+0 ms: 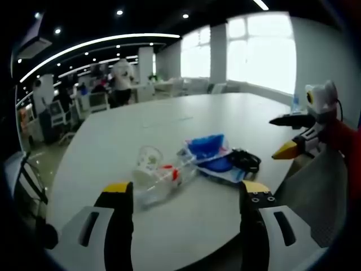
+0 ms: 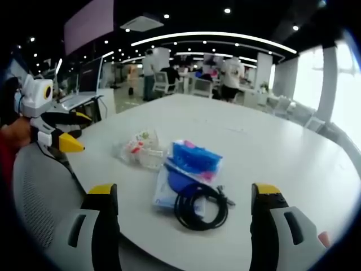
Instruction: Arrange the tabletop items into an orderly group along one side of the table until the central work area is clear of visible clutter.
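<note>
- Left gripper [image 1: 186, 195]: fingers wide apart, empty, held above the near edge of the table [image 1: 169, 118]. Judged a hover ahead of a first reach; nothing is touched.
- Right gripper [image 2: 183, 197]: fingers wide apart, empty, likewise clear of the table top. It also shows in the left gripper view, off to the right of the left fingers.
- Items lie in one loose cluster just beyond both sets of fingers, near the table edge.
- Clear bag [image 1: 155, 175]: crumpled, with white and red contents; lies ahead of the left finger of the left gripper.
- Blue packet [image 2: 194, 159]: flat, glossy, pink trim at one side; rests partly over a pale blue pouch [image 2: 166, 195].
- Black cable [image 2: 200, 209]: coiled, overlapping the pouch, nearest the gap between the right fingers.
- Judgement: pieces touch and overlap untidily, so grouping is not yet orderly; the cable appears the closest pick for the right gripper.
</note>
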Tool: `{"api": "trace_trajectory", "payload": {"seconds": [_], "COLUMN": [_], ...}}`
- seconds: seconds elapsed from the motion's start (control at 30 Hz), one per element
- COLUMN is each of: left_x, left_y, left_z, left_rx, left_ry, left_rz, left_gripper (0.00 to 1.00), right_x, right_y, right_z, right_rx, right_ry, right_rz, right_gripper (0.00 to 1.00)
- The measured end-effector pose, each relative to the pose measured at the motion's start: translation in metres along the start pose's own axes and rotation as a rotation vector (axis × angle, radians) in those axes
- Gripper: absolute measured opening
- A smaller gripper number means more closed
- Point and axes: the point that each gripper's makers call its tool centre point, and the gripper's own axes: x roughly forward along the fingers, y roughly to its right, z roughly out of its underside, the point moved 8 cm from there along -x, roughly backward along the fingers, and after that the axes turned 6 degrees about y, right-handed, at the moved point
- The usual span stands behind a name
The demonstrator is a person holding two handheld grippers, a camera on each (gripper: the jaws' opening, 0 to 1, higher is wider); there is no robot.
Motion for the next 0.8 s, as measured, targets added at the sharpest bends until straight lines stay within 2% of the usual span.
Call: {"api": "trace_trajectory", "payload": {"seconds": [0.43, 0.8], "left_x": [-0.0012, -0.0016], "left_y": [-0.0008, -0.0009], "left_z": [-0.0005, -0.0002], "left_rx": [0.000, 0.001], "left_ry": [0.005, 0.000], "left_rz": [-0.005, -0.007], "left_gripper": [0.73, 0.73], "right_x": [0.0003, 0.0029], "right_y": [-0.0014, 0.0064], "right_z": [-0.0007, -0.0016], "right_rx": [0.010, 0.104], "right_ry": [0.001, 0.019], "right_rz": [-0.013, -0.039], "right_gripper": [0.98, 0.98]}}
